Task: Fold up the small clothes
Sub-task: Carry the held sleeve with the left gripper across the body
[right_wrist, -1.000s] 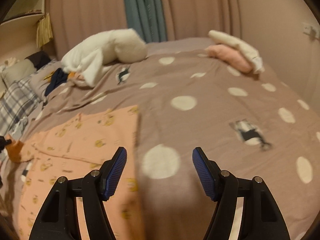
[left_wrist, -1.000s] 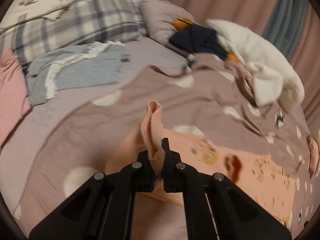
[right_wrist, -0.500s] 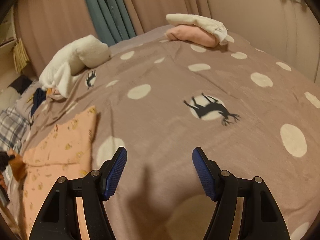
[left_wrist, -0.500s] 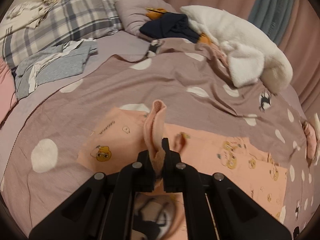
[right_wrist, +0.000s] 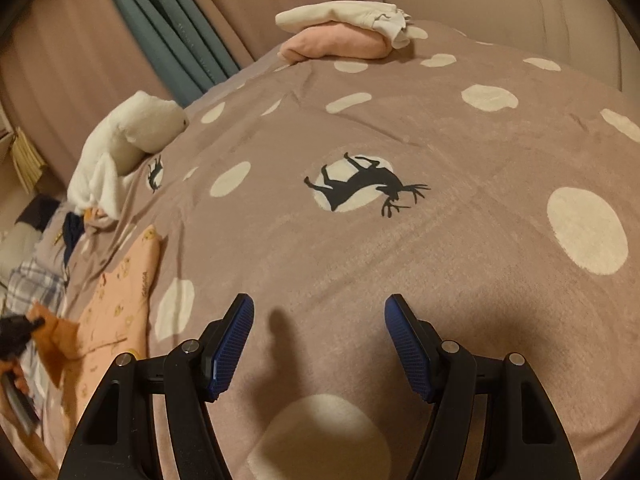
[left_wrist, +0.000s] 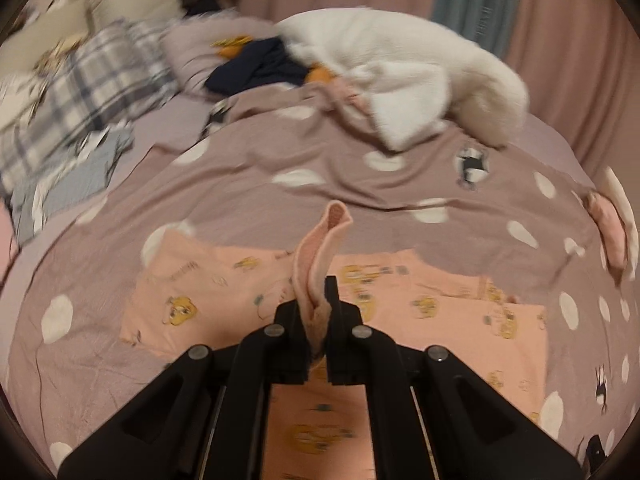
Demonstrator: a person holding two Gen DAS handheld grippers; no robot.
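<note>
Garment: a peach printed garment [left_wrist: 400, 304] lies spread flat on the bed, its yellow cartoon figures facing up; one fold of its cloth rises upright from the left gripper.
Left gripper: the left gripper [left_wrist: 318, 320] has its black fingers pressed together on that raised fold of the peach printed garment, above the flat part of the cloth.
Right gripper: the right gripper [right_wrist: 319, 344] hovers over bare bedspread, its blue-padded fingers [right_wrist: 234, 344] set wide apart and holding nothing; the garment lies well off to its left.
Bedspread: a mauve bedspread [right_wrist: 440, 264] with cream dots and a black deer silhouette [right_wrist: 364, 188] covers the bed.
Far side: a white fluffy blanket [left_wrist: 412, 80] heaped beside dark navy clothing [left_wrist: 256, 64]; a plaid pillow [left_wrist: 92, 92], blurred.
Foot of bed: a pink and white folded pile [right_wrist: 344, 32] near the curtains [right_wrist: 168, 24].
</note>
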